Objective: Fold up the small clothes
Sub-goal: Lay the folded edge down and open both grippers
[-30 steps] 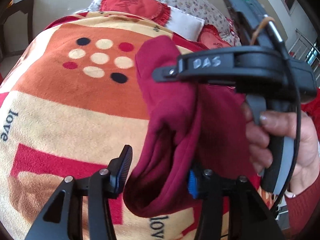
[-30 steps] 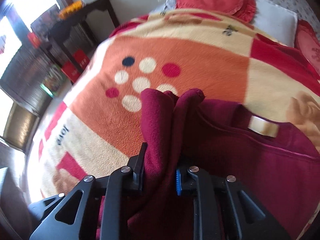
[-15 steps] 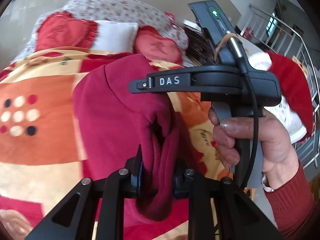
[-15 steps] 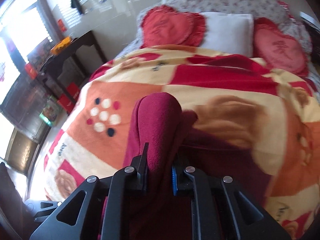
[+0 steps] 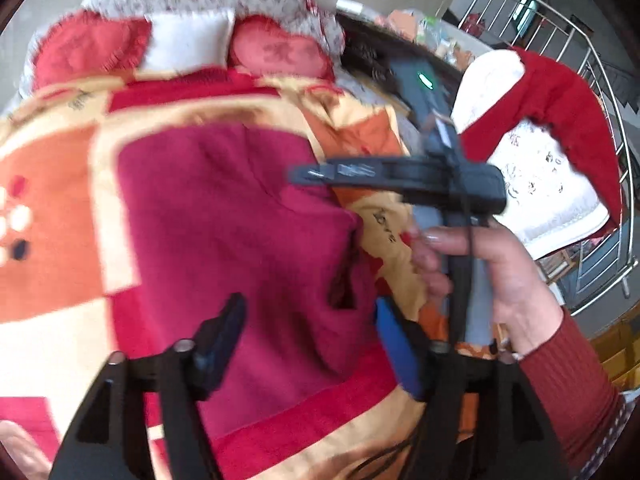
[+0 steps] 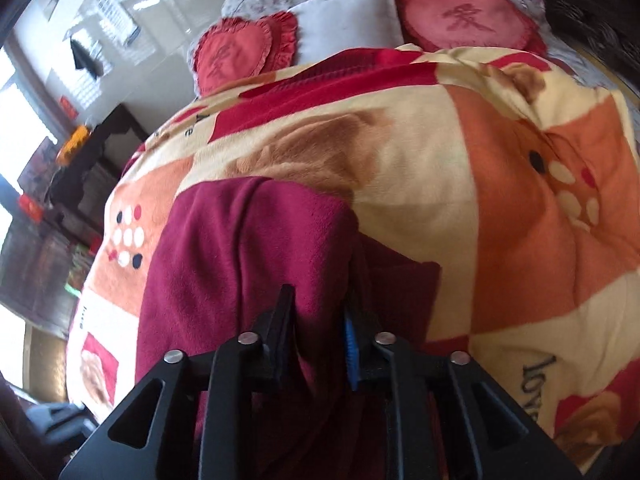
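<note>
Bed w/ a patterned blanket (image 6: 420, 152) takes up most of both views; heart cushions (image 6: 472, 20) and a white pillow (image 6: 348, 16) sit at the head end. On the blanket lies the task item, a dark red fleece garment (image 5: 224, 240), already doubled over, w/ a fold edge running along its far side in the right wrist view.

Left gripper (image 5: 308, 344): jaws opening, standing wide apart over the near edge of the garment. Fabric lies between them but the pads aren't pressing on it, so that corner looks let go.

Right gripper (image 6: 318, 332): jaws close together, clamped on a bunch of the same garment at its near right edge. The person's hand (image 5: 492, 280) is around its handle, seen from the left wrist view.

Step in hand, as I read it: laying the fold down & releasing. To do it well:
- lower the right side till cloth rests flat on the blanket before letting go, else the edge springs back
- keep near edges lined up w/ the layer below
- lift the left straight clear so the pads don't drag the top layer
- smooth the hump near the right jaws after release.
</note>
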